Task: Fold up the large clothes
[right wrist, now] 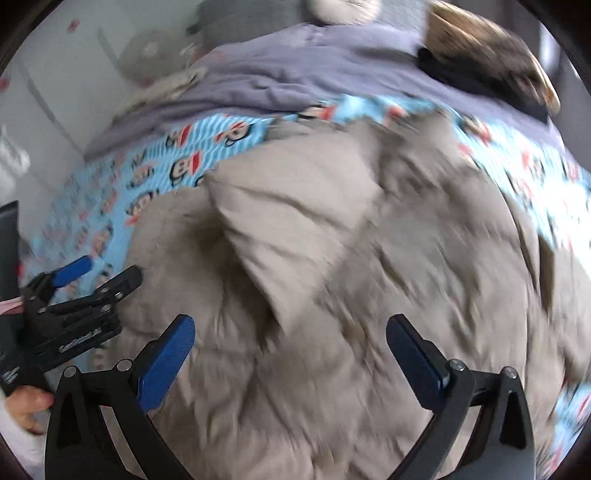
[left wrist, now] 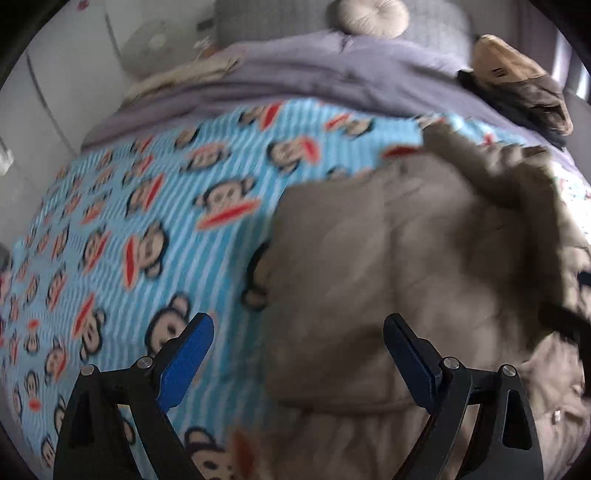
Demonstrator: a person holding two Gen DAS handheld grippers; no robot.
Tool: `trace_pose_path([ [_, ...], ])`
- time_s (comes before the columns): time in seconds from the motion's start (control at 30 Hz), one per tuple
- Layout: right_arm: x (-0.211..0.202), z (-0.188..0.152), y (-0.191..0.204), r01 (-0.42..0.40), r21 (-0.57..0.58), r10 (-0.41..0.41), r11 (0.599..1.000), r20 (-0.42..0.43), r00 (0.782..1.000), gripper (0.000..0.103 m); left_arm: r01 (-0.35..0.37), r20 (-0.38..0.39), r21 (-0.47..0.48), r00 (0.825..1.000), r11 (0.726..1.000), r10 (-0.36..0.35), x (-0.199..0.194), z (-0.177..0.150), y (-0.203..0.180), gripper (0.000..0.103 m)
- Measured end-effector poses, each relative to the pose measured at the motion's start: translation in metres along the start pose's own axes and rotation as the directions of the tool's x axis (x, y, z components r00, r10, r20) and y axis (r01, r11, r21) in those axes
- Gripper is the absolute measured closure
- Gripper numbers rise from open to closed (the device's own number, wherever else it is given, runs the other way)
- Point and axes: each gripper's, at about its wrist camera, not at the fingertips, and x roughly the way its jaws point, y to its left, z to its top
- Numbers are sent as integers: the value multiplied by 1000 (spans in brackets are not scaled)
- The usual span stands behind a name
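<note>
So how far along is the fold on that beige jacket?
Done: one panel of the beige padded jacket is already turned over on itself, its straight edge lying on the monkey-print sheet. In hand: nothing; the left gripper and the right gripper both hang open above it. Left: the right side is still crumpled and needs folding in.

Blurred by motion across both wrist views. Beige padded garment (left wrist: 406,258) smeared, cut off at the lower and right edges; seams and folds hard to trace in the right wrist view (right wrist: 332,258). Monkey-print sheet (left wrist: 147,221) partly hidden under the garment. Dark and tan bundle (left wrist: 517,85) at the far right too blurred to tell what it is. Round cushion (left wrist: 373,14) cropped by the top edge. Left gripper (right wrist: 99,273) half out of the right wrist view, with only fingers (right wrist: 29,406) of a hand visible at the left edge.
</note>
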Motion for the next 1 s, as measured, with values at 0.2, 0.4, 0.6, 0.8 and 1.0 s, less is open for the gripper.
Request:
trace_pose_path([
  [0.2,-12,-11,-49,54,86,-61,995,77,995,97,4,-11,-9,1000,1000,-4,19,-17,-1,9],
  [0.4,-24,-92,-166,-169,519,150,838,78,986,96,36,-21,13,999,999,-36,24,-20,-15,9],
  [0.6,-42,-128,-215,-144,675,114,724,88,990,74,44,-12,-2,999,999,-44,7,-5,-10,9],
  [0.8,-86,-107,-211,-124,562,41,818,158,987,80,-13,71,-45,997,999,17,4,38,6,9],
  [1.0,-15,-81,-165,-68,308,67,949,14,998,82,-72,-19,-41,997,997,71,60,47,-7,9],
])
